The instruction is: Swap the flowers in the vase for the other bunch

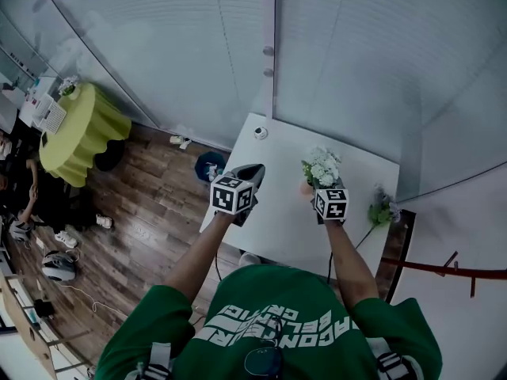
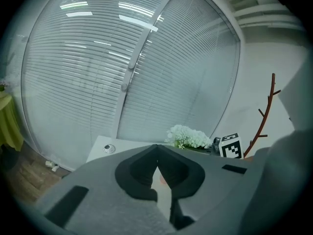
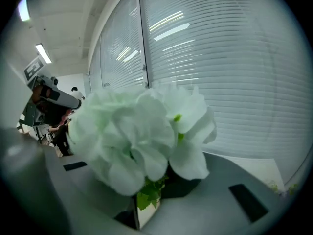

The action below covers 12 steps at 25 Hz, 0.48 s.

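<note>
**A:** What has your right gripper (image 3: 145, 205) got?

**B:** It's clamped tight on the green stems of the white flower bunch (image 1: 322, 167). The blooms stand up above the jaws, and you're holding them over the white table (image 1: 277, 220), nearer its far edge than its near one.

**A:** And your left gripper (image 2: 156, 159)?

**B:** Its jaws meet at the tips with nothing between them. You've got it in the air over the table's left edge.

**A:** Where's the other bunch (image 1: 383, 209)?

**B:** It's lying at the table's right edge, with its stem trailing toward the near right corner, well apart from both your grippers.

**A:** Can you see the vase?

**B:** A small pinkish thing (image 1: 305, 187) shows just left of your held bunch, but it's too hidden to say what it is. A small round object (image 1: 261, 132) sits by the far left corner.
</note>
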{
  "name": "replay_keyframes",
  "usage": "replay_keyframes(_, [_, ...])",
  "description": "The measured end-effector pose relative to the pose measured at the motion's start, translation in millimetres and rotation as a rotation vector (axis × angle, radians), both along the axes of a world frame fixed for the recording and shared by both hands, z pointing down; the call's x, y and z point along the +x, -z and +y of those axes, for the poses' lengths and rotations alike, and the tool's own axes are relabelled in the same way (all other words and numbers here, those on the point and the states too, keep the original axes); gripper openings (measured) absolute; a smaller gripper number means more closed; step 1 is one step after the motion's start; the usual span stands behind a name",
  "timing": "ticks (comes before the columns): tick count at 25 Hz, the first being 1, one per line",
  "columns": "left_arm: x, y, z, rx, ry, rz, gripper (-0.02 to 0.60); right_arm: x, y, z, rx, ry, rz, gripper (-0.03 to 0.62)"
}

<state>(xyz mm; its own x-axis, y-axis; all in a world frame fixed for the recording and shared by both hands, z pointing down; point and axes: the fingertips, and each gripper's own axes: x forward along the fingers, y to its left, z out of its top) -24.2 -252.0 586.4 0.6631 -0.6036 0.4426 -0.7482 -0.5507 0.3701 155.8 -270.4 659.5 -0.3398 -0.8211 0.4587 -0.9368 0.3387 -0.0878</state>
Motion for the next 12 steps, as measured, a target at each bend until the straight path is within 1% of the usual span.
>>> replay_keyframes(2, [2.8, -1.9, -1.4, 0.0, -0.015, 0.003, 0.008, 0.8, -2.5, 2.4, -0.012, -0.013, -0.011, 0.046])
replay_keyframes(5, [8.1, -5.6, -4.1, 0.002, -0.044, 0.01, 0.008, 3.6, -6.4, 4.8, -0.033, -0.038, -0.018, 0.113])
replay_keyframes(7, [10.0, -5.3, -7.1, 0.003, -0.063, 0.017, 0.008, 3.5, -5.7, 4.6, -0.052, -0.052, -0.026, 0.169])
replay_keyframes(9, [9.0, -2.0, -10.6, 0.001, -0.084, 0.024, 0.008, 1.8, -1.2, 4.4, -0.069, -0.071, -0.028, 0.206])
replay_keyframes(12, [6.0, 0.7, -15.3, -0.003, -0.115, 0.034, 0.008, -1.0, 5.9, 6.3, -0.083, -0.102, -0.024, 0.221])
